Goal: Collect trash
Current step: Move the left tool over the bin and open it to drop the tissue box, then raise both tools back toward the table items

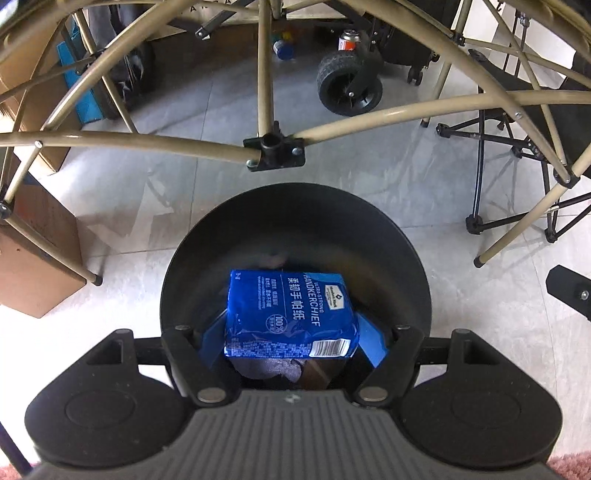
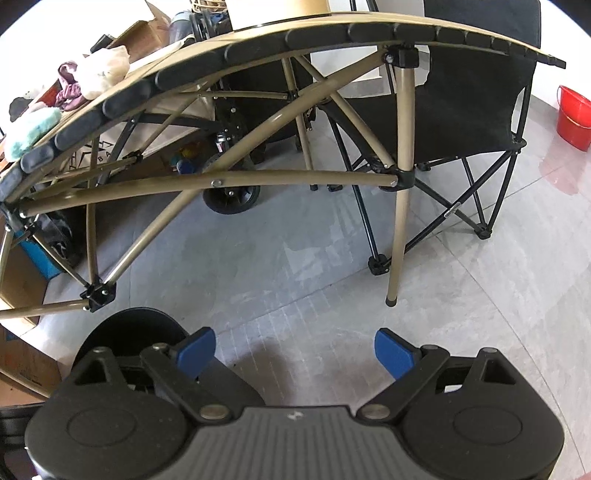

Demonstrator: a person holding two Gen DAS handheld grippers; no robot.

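Note:
A blue handkerchief tissue pack (image 1: 291, 314) sits between the blue pads of my left gripper (image 1: 291, 343), which is shut on it. The pack hangs over the mouth of a round black trash bin (image 1: 295, 221) standing on the grey tiled floor. Something dark and purple lies in the bin under the pack, mostly hidden. In the right wrist view my right gripper (image 2: 295, 350) is open with nothing between its blue pads (image 2: 391, 350), above bare floor. The bin (image 2: 129, 332) shows at that gripper's lower left, beside its left finger.
A tan folding table frame (image 1: 273, 147) spans behind the bin; its top (image 2: 258, 33) carries cloths and soft items. A black camp chair (image 2: 461, 110) stands right, a table leg (image 2: 399, 240) ahead. Cardboard boxes (image 1: 33, 266), a cart wheel (image 1: 347, 85) and a red bucket (image 2: 574, 118) lie around.

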